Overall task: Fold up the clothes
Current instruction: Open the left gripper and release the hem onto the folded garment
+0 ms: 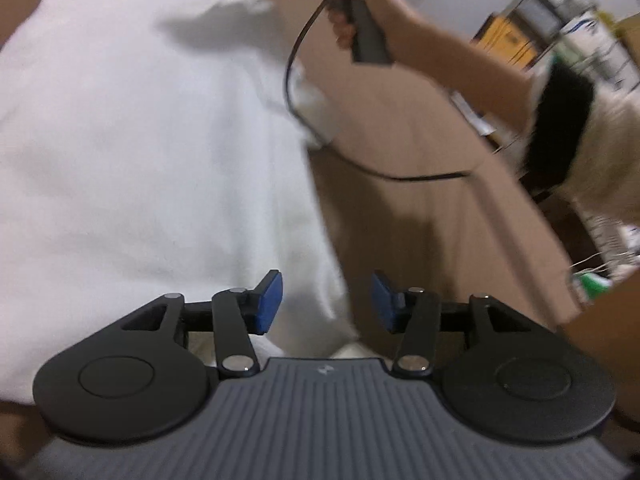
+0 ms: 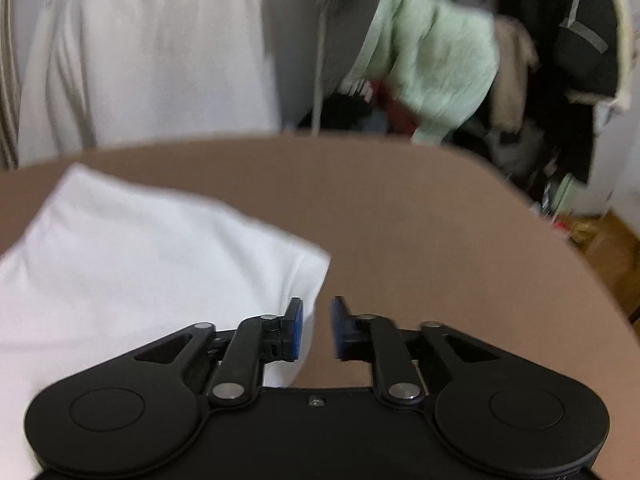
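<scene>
From the left wrist view, the left gripper (image 1: 326, 300) hangs over the near edge of a white garment (image 1: 140, 140) spread across a brown bench (image 1: 420, 200). Its jaws stand apart, with blue pads (image 1: 270, 300) on each finger; nothing is pinched between them, and the cloth's right-hand edge runs below the gap. The garment fills the left and middle of the picture, lying mostly flat with soft folds near its far end. Farther back, the person's right hand (image 1: 352, 20) grips the dark handle of the right gripper, which is cut off at the top edge so its jaws cannot be seen here. A black cable (image 1: 296, 52) loops down from that handle and trails across the bench. A forearm with a dark cuff and pale sleeve (image 1: 568, 136) reaches in from the right. The picture is blurred.

From the right wrist view, the right gripper (image 2: 316, 330) points over the bench (image 2: 440, 240) beside a corner of the white garment (image 2: 140, 260). Its jaws are a little apart and empty; the left pad sits over the cloth's edge, the right one over bare bench. Beyond the bench hang pale curtains (image 2: 140, 48) and a heap of clothes, among them a light green piece (image 2: 440, 60).
</scene>
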The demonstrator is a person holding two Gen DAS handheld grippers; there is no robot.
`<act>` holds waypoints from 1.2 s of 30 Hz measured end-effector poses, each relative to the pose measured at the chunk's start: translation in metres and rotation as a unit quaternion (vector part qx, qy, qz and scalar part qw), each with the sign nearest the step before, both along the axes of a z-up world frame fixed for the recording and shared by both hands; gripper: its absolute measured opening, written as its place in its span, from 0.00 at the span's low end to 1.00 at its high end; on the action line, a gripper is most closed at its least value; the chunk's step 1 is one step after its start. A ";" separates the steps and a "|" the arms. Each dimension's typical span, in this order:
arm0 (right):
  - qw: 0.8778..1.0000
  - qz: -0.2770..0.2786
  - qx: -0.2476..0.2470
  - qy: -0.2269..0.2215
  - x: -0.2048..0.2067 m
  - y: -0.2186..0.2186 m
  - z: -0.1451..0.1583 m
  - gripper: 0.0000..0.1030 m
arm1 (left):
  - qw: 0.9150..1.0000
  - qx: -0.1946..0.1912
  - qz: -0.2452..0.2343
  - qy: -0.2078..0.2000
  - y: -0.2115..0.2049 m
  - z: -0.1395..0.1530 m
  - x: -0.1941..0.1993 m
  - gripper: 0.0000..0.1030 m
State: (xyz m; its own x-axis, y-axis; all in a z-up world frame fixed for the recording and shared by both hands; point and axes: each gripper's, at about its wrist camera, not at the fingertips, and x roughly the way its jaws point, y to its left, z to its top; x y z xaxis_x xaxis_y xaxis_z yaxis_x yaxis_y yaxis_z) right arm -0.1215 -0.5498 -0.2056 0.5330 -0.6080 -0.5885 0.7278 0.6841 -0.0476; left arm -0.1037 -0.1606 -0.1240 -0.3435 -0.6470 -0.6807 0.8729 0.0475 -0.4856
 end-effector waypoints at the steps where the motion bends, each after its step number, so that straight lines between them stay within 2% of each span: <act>1: 1.000 0.006 -0.003 -0.020 -0.006 0.005 0.012 0.43 | 1.000 -0.012 -0.001 0.002 0.009 0.007 0.002 0.51; 2: 0.999 0.025 0.004 -0.042 -0.012 0.012 0.020 0.53 | 1.000 -0.021 0.001 -0.004 0.018 0.014 0.007 0.54; 4: 0.993 0.083 0.038 -0.073 -0.022 0.027 0.029 0.54 | 0.998 -0.034 0.024 -0.036 0.038 0.027 0.022 0.57; 5: 0.988 0.119 0.065 -0.076 -0.021 0.036 0.029 0.54 | 0.996 -0.043 0.055 -0.058 0.049 0.033 0.034 0.57; 6: 0.980 0.156 0.091 -0.079 -0.020 0.044 0.029 0.54 | 0.993 -0.046 0.090 -0.061 0.063 0.039 0.048 0.58; 7: 0.972 0.191 0.112 -0.077 -0.018 0.054 0.027 0.54 | 0.989 -0.045 0.130 -0.048 0.079 0.043 0.065 0.58; 9: 0.959 0.251 0.122 -0.044 -0.007 0.083 0.012 0.54 | 0.978 -0.016 0.203 -0.042 0.094 0.037 0.091 0.61; 12: 0.939 0.323 0.118 0.024 0.007 0.126 -0.015 0.54 | 0.951 0.050 0.302 -0.042 0.108 0.019 0.124 0.64; 14: 0.931 0.345 0.083 0.081 0.002 0.153 -0.036 0.55 | 0.934 0.109 0.335 -0.054 0.113 0.003 0.132 0.64; 15: 0.930 0.351 0.058 0.088 -0.007 0.161 -0.043 0.55 | 0.929 0.121 0.344 -0.055 0.116 -0.001 0.133 0.64; 16: 0.931 0.353 0.044 0.083 -0.017 0.165 -0.046 0.56 | 0.928 0.121 0.348 -0.051 0.119 0.000 0.134 0.64; 18: 0.934 0.347 0.057 0.070 -0.035 0.157 -0.046 0.57 | 0.925 0.122 0.356 -0.047 0.124 0.003 0.136 0.64; 19: 0.935 0.342 0.070 0.064 -0.041 0.150 -0.046 0.57 | 0.923 0.126 0.359 -0.058 0.121 0.005 0.136 0.67; 20: 0.936 0.337 0.083 0.059 -0.048 0.144 -0.046 0.57 | 0.919 0.134 0.363 -0.077 0.116 0.006 0.134 0.71; 21: 0.937 0.334 0.093 0.055 -0.054 0.139 -0.046 0.57 | 0.914 0.145 0.366 -0.101 0.111 0.006 0.131 0.82; 22: 0.936 0.335 0.089 0.058 -0.060 0.140 -0.045 0.57 | 0.908 0.155 0.370 -0.124 0.106 0.007 0.128 0.86; 24: 0.936 0.336 0.080 0.063 -0.071 0.144 -0.044 0.57 | 0.903 0.157 0.375 -0.138 0.109 0.006 0.129 0.86; 27: 0.938 0.332 0.079 0.056 -0.085 0.157 -0.030 0.58 | 0.903 0.122 0.393 -0.124 0.119 0.011 0.137 0.85; 29: 0.932 0.342 0.115 0.025 -0.087 0.163 -0.013 0.58 | 0.902 0.095 0.405 -0.115 0.123 0.013 0.142 0.86; 31: 0.923 0.362 0.133 -0.004 -0.076 0.177 0.004 0.58 | 0.905 0.100 0.402 -0.093 0.120 0.008 0.150 0.86; 33: 0.904 0.404 0.140 -0.020 -0.057 0.202 0.016 0.62 | 0.909 0.111 0.400 -0.038 0.119 -0.001 0.158 0.86; 34: 0.889 0.434 0.142 -0.013 -0.048 0.218 0.017 0.63 | 0.908 0.118 0.403 0.000 0.120 -0.007 0.161 0.89; 36: 0.862 0.494 0.115 0.022 -0.035 0.259 0.012 0.64 | 0.898 0.123 0.418 0.068 0.124 -0.020 0.169 0.96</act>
State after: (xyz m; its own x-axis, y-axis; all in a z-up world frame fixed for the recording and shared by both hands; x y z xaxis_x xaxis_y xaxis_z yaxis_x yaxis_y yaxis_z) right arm -0.1568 -0.2905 -0.1939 0.6977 0.2646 -0.6658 -0.2141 0.9638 0.1587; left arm 0.0649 -0.0361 -0.1439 0.1004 -0.5542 -0.8263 0.4163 0.7777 -0.4710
